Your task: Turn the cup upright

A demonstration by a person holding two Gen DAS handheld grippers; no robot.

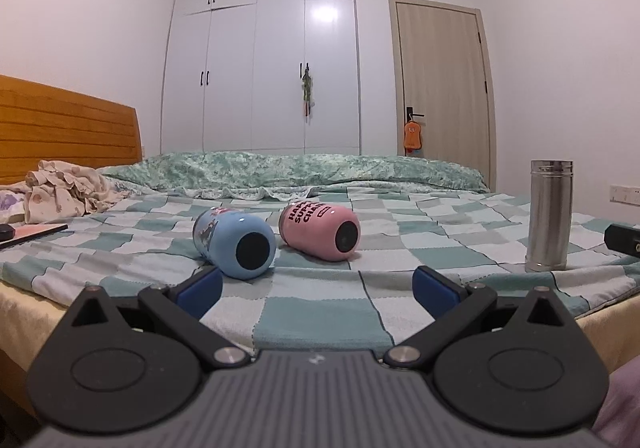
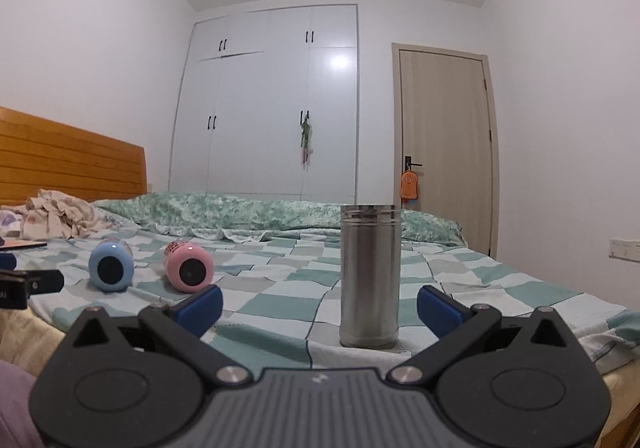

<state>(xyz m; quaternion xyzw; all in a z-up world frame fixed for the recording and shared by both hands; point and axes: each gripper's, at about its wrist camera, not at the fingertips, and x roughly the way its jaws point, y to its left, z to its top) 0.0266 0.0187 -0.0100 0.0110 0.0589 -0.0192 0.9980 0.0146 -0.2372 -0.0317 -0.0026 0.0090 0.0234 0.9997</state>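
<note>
Both grippers, left gripper [image 1: 318, 288] and right gripper [image 2: 320, 306], spread and empty; blue cup [image 1: 234, 244] and pink cup [image 1: 320, 232] lie mid-bed [image 1: 320, 320], likely slick, rigid, roll-prone, so grab mid-body.

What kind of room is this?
It looks like a bedroom: there is a bed with a checked cover and a wooden headboard, a tall white wardrobe and a door.

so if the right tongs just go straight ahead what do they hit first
Most likely the steel flask. It stands upright on the checked bedspread, just ahead of the open right tongs and slightly right of their midline. Depth is hard to judge through the fisheye.
</note>
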